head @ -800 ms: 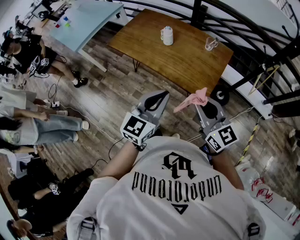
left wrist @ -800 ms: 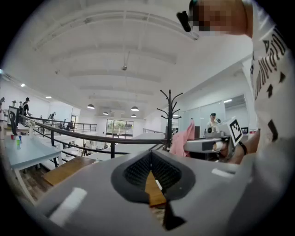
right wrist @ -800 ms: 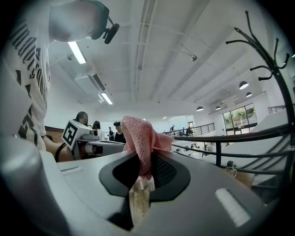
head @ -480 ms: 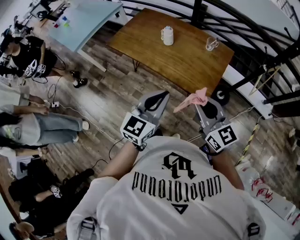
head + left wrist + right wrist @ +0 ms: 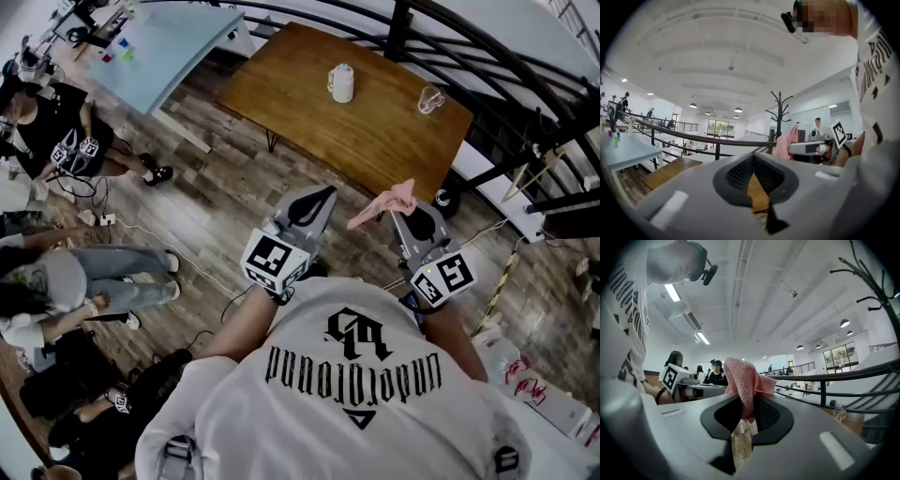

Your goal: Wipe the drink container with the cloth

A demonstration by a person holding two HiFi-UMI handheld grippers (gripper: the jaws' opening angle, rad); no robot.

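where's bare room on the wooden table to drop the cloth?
The table is mostly bare: the whole near strip in front of the white mug and the glass, and the left end beside the mug. Tightest is the far right corner, between glass and railing.

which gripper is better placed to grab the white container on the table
Left, probably. The left gripper is shut and empty, while the right gripper is shut on the pink cloth, needed for wiping the white container.
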